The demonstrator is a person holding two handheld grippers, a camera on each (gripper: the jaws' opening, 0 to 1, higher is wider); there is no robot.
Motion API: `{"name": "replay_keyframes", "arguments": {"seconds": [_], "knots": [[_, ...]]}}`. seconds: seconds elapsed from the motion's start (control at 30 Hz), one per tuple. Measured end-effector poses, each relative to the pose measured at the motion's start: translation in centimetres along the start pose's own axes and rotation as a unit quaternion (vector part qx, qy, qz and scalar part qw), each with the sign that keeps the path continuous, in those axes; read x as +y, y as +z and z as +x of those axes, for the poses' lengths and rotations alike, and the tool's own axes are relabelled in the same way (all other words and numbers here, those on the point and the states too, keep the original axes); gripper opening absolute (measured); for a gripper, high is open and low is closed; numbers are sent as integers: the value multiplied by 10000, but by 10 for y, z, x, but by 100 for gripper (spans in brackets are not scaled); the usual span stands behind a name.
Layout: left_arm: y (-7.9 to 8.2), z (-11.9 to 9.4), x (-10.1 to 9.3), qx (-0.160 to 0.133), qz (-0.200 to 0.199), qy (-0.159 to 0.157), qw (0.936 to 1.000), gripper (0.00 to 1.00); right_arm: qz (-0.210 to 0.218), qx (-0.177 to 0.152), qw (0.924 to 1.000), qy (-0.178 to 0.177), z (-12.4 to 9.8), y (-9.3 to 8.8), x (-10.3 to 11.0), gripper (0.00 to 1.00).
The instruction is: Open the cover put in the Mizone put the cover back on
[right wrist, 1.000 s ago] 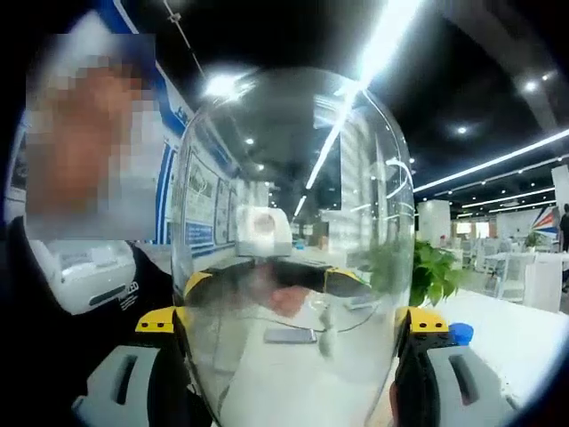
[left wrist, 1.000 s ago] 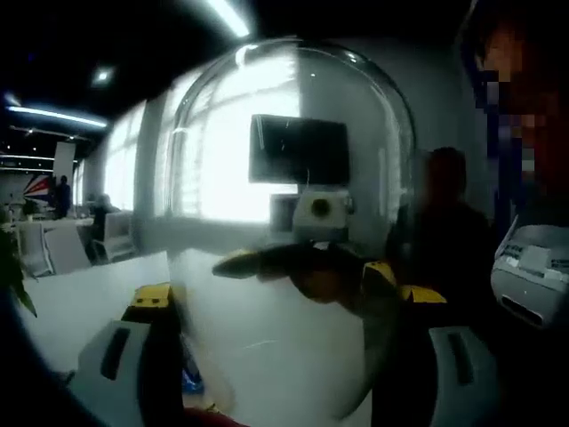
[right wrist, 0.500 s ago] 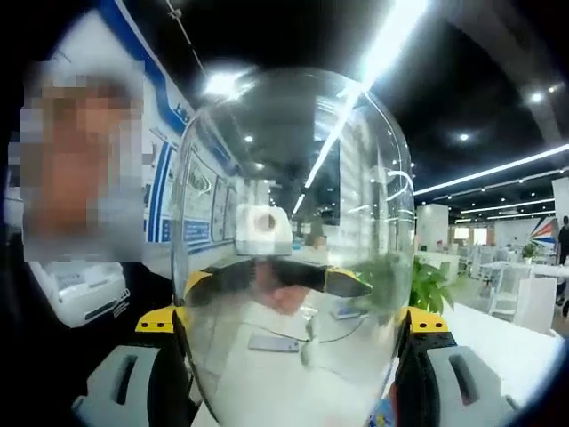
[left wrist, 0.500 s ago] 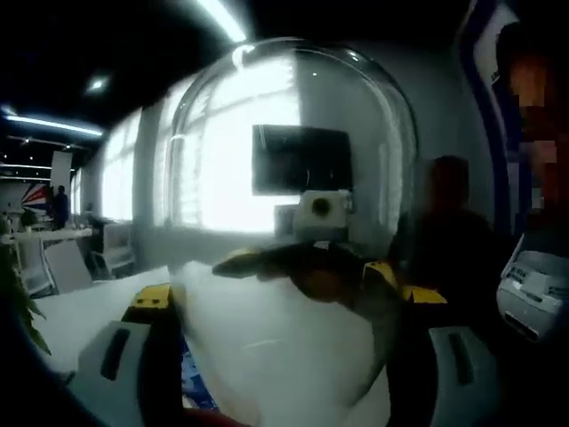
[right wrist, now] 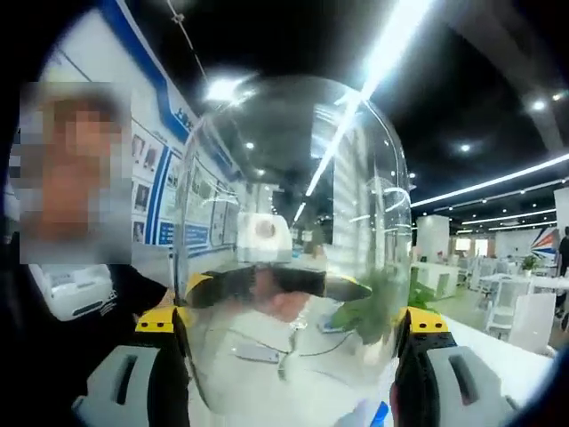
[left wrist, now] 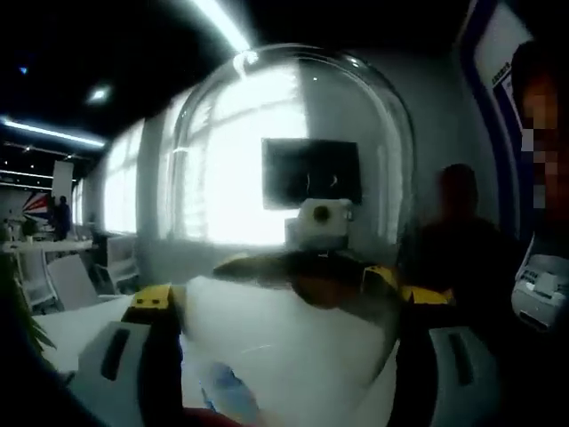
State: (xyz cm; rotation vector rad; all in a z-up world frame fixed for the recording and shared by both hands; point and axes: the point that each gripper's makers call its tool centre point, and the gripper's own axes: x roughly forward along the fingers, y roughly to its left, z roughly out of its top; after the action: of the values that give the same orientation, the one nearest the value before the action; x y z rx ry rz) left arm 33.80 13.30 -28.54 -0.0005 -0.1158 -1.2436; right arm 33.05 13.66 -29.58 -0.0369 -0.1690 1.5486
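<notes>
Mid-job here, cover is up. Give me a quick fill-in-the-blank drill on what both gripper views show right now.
1. The cover held between both grippers is a clear ___ shape.
2. In the right gripper view, the green thing seen through the cover is a ___.
3. In the left gripper view, the dark rectangle seen through the cover is a ___.

Missing words: dome; plant; screen

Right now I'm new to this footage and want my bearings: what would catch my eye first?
A big clear glass dome sits between the left gripper jaws, both grippers pressing it from opposite sides. In the right gripper view the same dome stands between the right gripper jaws, with a green plant showing through the glass. Bright ceiling lights streak overhead.
</notes>
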Motion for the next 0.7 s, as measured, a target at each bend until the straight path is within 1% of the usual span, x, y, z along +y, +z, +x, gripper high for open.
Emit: {"name": "replay_keyframes", "arguments": {"seconds": [0.13,0.33,0.47,0.53,0.7], "knots": [[-6,2,13,78,-13,9,10000,85,40,-16,10000,5,2,-8,-13,90],[-23,6,31,221,-8,13,9998,85,49,33,10000,10,4,-25,-29,90],[-33,5,38,229,-69,37,9997,85,118,126,9999,-18,7,-36,-36,90],[-38,5,41,302,-44,56,9995,85,126,160,9998,-18,8,-44,-38,90],[-48,5,45,292,-174,84,9994,85,252,72,9997,-7,7,-53,-42,90]]}}
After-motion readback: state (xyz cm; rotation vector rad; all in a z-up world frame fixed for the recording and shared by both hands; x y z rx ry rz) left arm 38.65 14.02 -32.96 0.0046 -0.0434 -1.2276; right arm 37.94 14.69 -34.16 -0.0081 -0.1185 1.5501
